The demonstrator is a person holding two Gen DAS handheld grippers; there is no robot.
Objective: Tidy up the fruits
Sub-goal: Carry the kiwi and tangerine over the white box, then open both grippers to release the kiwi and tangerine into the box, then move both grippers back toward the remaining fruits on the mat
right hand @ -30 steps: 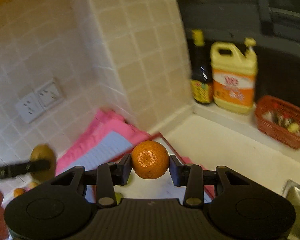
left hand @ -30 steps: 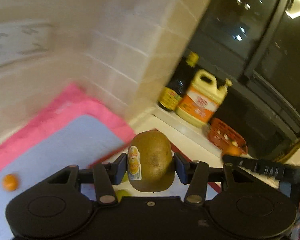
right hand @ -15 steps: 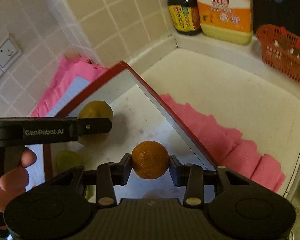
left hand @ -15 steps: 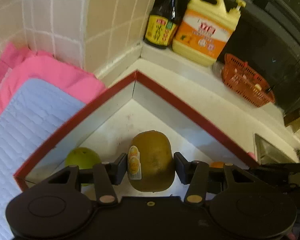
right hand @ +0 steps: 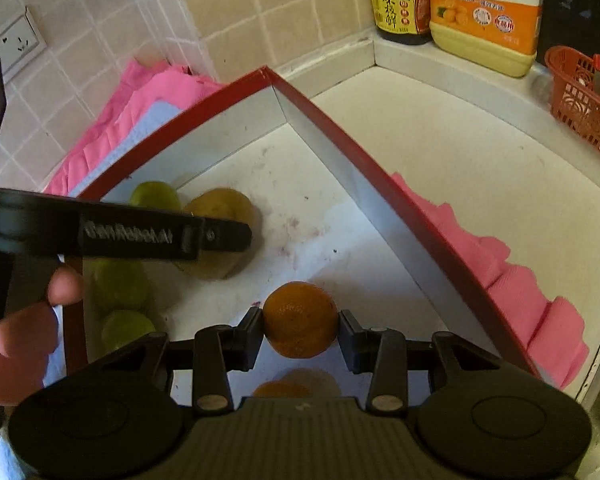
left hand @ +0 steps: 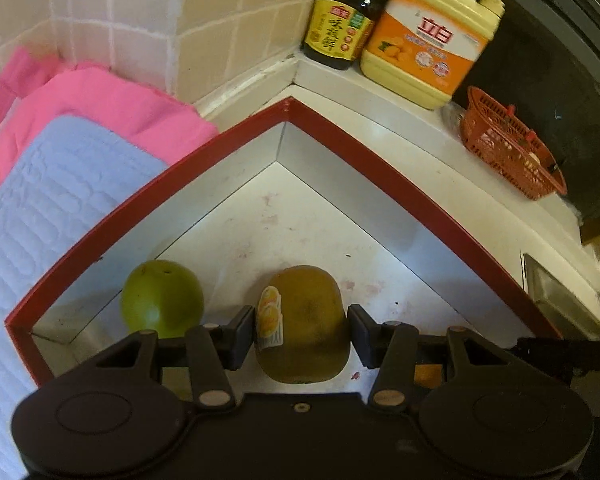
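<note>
My left gripper [left hand: 302, 330] is shut on a brown kiwi [left hand: 302, 320] with a sticker, held low inside a red-rimmed white box [left hand: 372, 168]. A green fruit [left hand: 162, 298] lies in the box to its left. My right gripper [right hand: 300, 330] is shut on an orange mandarin [right hand: 300, 318] over the same box [right hand: 340, 140]. In the right wrist view the left gripper's finger [right hand: 140, 236] crosses in front of the kiwi [right hand: 220, 208], and green fruits [right hand: 120, 280] lie at the box's left side. Another orange fruit [right hand: 282, 390] shows below the mandarin.
A pink cloth [left hand: 112, 100] with a pale blue mat [left hand: 52, 200] lies left of the box by the tiled wall. A dark sauce bottle [left hand: 340, 20], a yellow detergent jug [left hand: 432, 40] and a red basket [left hand: 508, 148] stand on the back ledge. A sink edge [left hand: 556, 300] is at right.
Both grippers have come down from wall height into the red-rimmed box, still holding the kiwi and the mandarin. The kiwi now sits lower, close to the box floor.
</note>
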